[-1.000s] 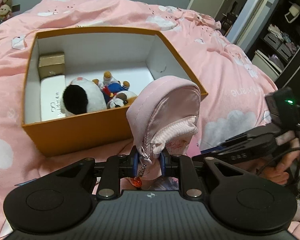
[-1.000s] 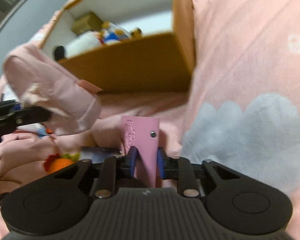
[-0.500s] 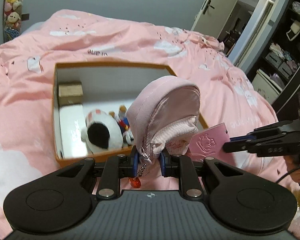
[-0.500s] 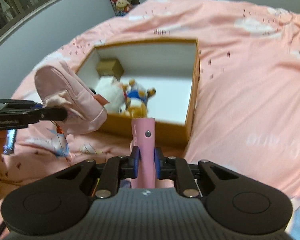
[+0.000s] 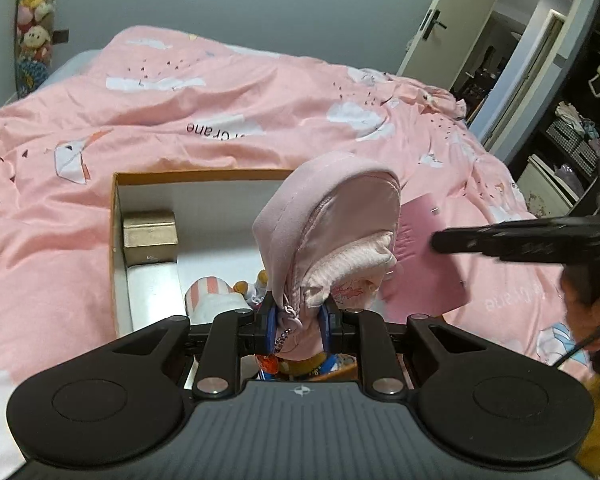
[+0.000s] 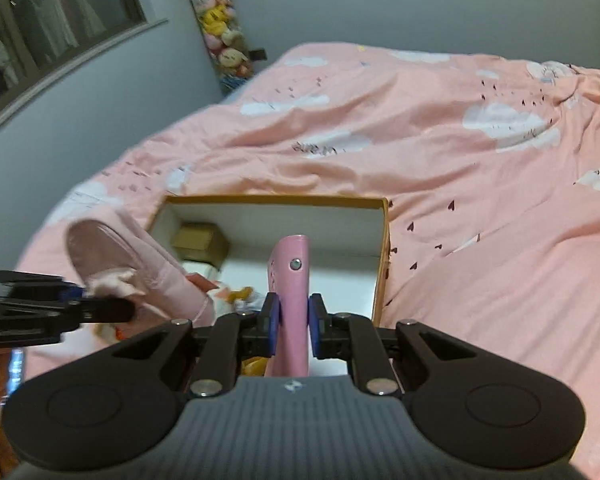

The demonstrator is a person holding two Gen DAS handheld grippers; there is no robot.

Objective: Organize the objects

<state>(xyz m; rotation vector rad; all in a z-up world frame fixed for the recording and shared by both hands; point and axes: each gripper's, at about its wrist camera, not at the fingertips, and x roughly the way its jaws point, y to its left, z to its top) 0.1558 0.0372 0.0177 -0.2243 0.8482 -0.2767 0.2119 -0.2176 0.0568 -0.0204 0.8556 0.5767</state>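
- Left wrist view: the left gripper (image 5: 299,318) is squeezed tight on the bottom of a soft pink pouch (image 5: 332,232), right by its zipper.
- The pouch stands up in the air over the near side of the box (image 5: 118,240), which sits on the pink bed (image 5: 220,120).
- Inside the box I can see a gold block (image 5: 150,236), a long white thing (image 5: 154,292) and a plush (image 5: 212,300) down low.
- On the right, the right gripper (image 5: 436,242) pokes in, and a hand (image 5: 588,300) holds it. It carries a flat pink wallet (image 5: 424,264), partly hidden behind the pouch.
- Right wrist view: the right gripper (image 6: 293,320) is clamped on the wallet (image 6: 292,280), which stands on its edge with a snap near the top. It is up in the air, in front of the open box (image 6: 382,256).
- The left gripper (image 6: 128,308) and pouch (image 6: 132,264) show at the left, at the box's near left corner. This side is blurry.
- The white floor on the box's right side looks bare.
- I think both things are being carried to the box now, and neither is in yet.
- Next, each one needs to go down into a free spot, the wallet to the bare right side, and only then be let go.
- The two grippers are near each other, so they should take care not to bump.
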